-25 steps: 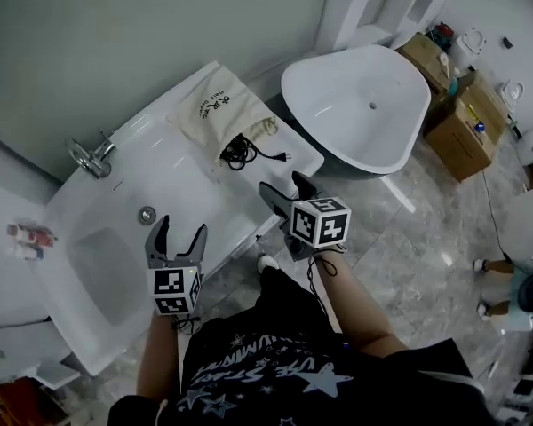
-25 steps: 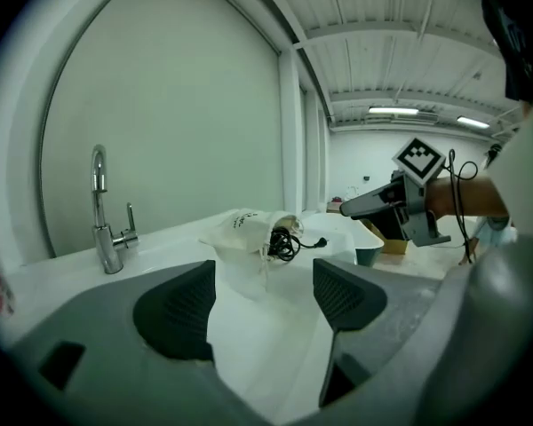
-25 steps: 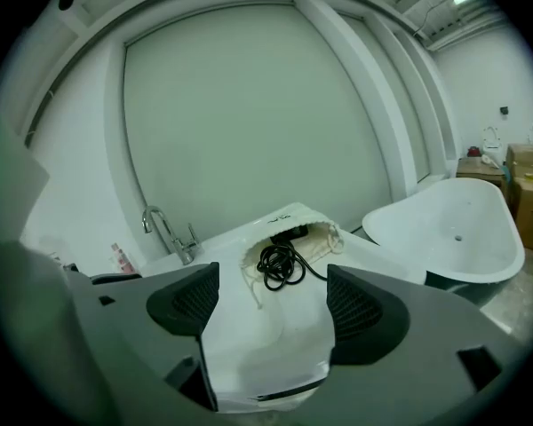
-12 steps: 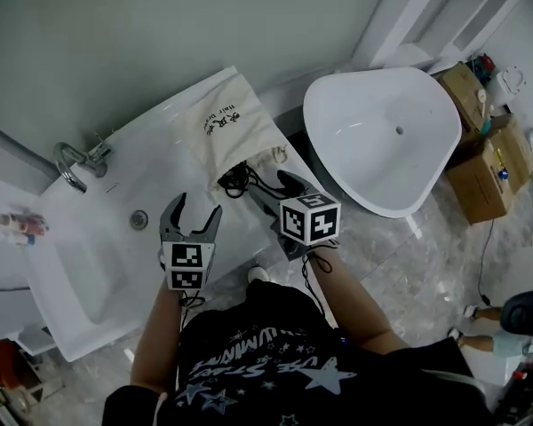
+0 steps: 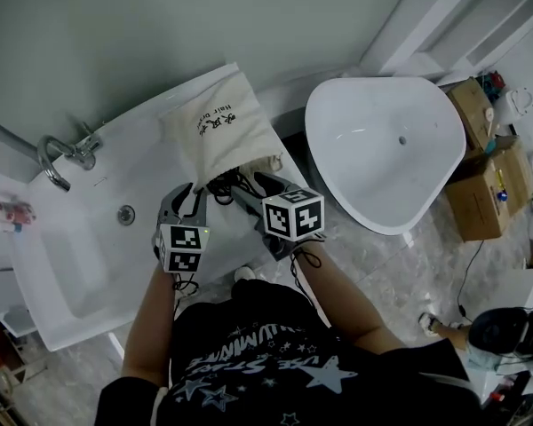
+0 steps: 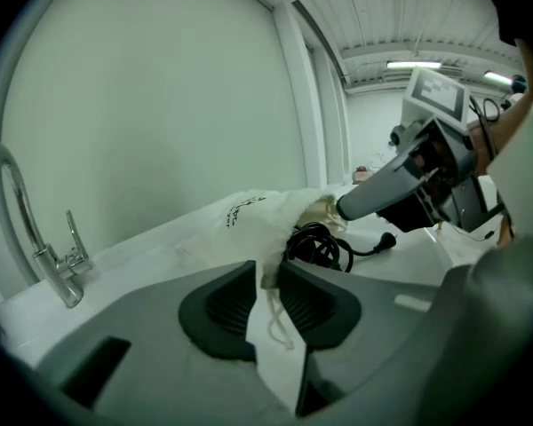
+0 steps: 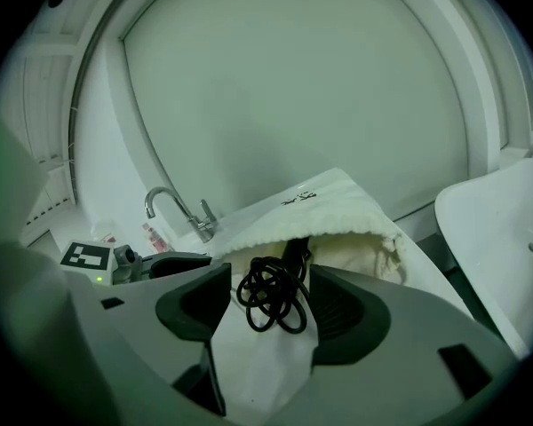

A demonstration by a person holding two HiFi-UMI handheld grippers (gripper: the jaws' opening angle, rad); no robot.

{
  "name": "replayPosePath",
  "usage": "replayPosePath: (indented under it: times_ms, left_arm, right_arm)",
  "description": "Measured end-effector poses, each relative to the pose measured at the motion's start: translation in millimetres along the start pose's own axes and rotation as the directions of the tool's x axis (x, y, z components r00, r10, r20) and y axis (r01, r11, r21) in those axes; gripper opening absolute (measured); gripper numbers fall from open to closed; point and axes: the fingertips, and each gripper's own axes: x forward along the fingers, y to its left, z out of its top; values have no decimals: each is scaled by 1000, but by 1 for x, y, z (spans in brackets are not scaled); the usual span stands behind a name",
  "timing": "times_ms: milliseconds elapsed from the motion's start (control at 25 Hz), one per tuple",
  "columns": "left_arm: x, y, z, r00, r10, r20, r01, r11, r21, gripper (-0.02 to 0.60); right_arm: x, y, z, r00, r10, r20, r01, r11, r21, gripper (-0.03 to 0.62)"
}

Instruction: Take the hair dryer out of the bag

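Observation:
A cream drawstring bag [image 5: 220, 133] lies on the white counter [image 5: 142, 162], its mouth toward me. A black coiled cord [image 5: 234, 185] spills from the mouth, and a dark part of the hair dryer [image 7: 294, 252] shows just inside. My left gripper [image 5: 188, 204] is at the mouth's left edge; in the left gripper view its jaws [image 6: 266, 278] are closing on the bag's hem [image 6: 268, 257] and drawstring. My right gripper [image 5: 249, 185] reaches in from the right. Its jaws [image 7: 271, 307] are closing with the cord [image 7: 272, 298] between them, pads apart from it.
A chrome faucet [image 5: 58, 156] and a sink basin [image 5: 67, 264] sit left of the bag. A small bottle [image 5: 6, 211] lies at the far left. A white freestanding tub [image 5: 391, 145] stands right of the counter, with cardboard boxes [image 5: 484, 171] beyond it.
Both grippers moved forward to the bag's mouth. The left jaws went from wide open to narrow around the bag's hem. The right jaws narrowed around the cord.

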Motion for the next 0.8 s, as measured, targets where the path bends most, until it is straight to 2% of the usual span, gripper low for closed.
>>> replayPosePath:
  times_ms: [40, 120, 200, 320, 480, 600, 800]
  left_arm:
    - [0, 1, 4, 1000, 2, 4, -2, 1000, -2, 70]
    - [-1, 1, 10, 1000, -1, 9, 1, 1000, -4, 58]
    - [-1, 1, 13, 1000, -4, 10, 5, 1000, -7, 53]
    - [-2, 3, 15, 1000, 0, 12, 1, 1000, -14, 52]
    - [-1, 3, 19, 1000, 11, 15, -10, 1000, -22, 52]
    - [-1, 0, 21, 1000, 15, 27, -14, 999, -30, 52]
    - [-1, -3, 16, 999, 15, 35, -14, 999, -47, 52]
  right_arm:
    - [4, -3, 3, 1000, 6, 1, -6, 1000, 11, 273]
    - [14, -11, 10, 1000, 13, 7, -13, 999, 46, 237]
    - [26, -20, 17, 1000, 18, 4, -18, 996, 85, 175]
    - [44, -27, 23, 1000, 23, -22, -20, 993, 115, 177]
    - [63, -34, 30, 999, -6, -50, 13, 992, 127, 229]
    - [79, -38, 30, 996, -10, -87, 23, 989, 143, 235]
    - [103, -43, 31, 990, -68, -127, 82, 990, 111, 247]
